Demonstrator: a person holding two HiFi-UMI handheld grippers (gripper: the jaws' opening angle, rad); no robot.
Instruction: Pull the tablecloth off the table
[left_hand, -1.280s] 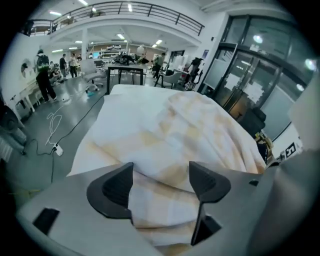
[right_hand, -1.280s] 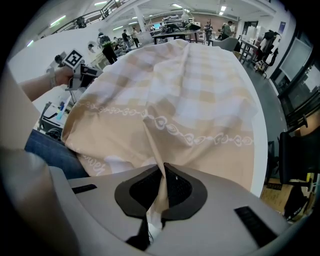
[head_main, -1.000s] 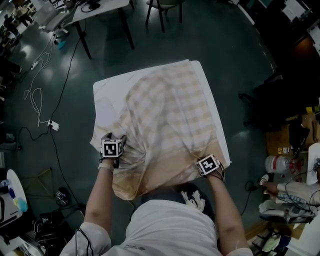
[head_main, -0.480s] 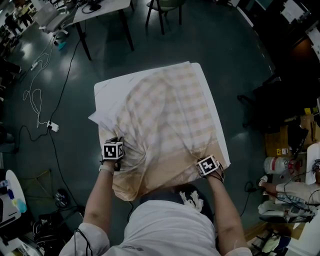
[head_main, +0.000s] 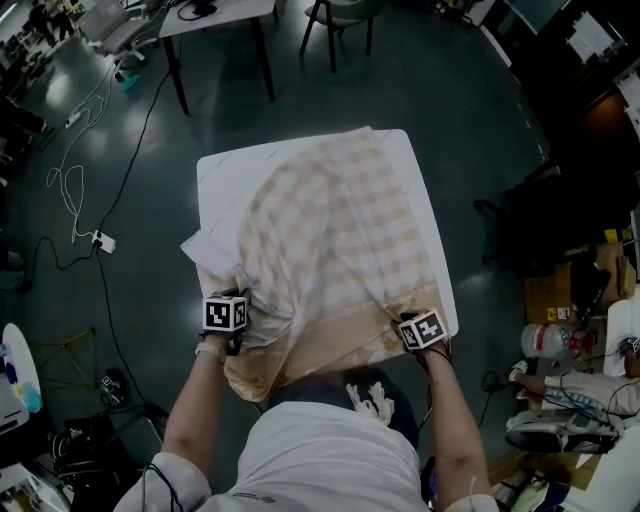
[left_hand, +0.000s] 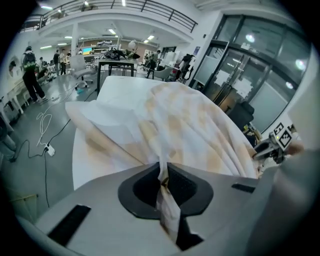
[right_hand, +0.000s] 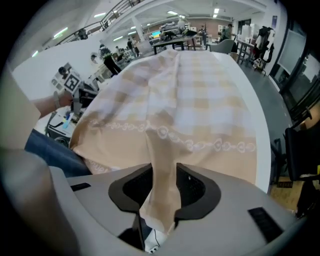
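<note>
A beige-and-white checked tablecloth (head_main: 330, 240) lies rumpled over a white rectangular table (head_main: 225, 175), its near edge hanging off toward me. My left gripper (head_main: 235, 296) is at the near left corner. In the left gripper view its jaws are closing, and a thin twisted fold (left_hand: 162, 190) is pinched between them. My right gripper (head_main: 405, 320) is at the near right corner. Its jaws are opening, and a broad tan fold (right_hand: 162, 180) of the cloth's border still hangs loosely between them.
Past the table stand a black-legged desk (head_main: 215, 15) and a chair (head_main: 340, 10). White cables (head_main: 75, 190) and a power strip (head_main: 103, 242) lie on the floor at left. Boxes (head_main: 560, 290) and a seated person (head_main: 570, 385) are at right.
My left gripper has closed on the cloth's left edge and drawn back slightly toward me, bunching the cloth. More bare table shows at the far left. The right gripper stays at its corner.
</note>
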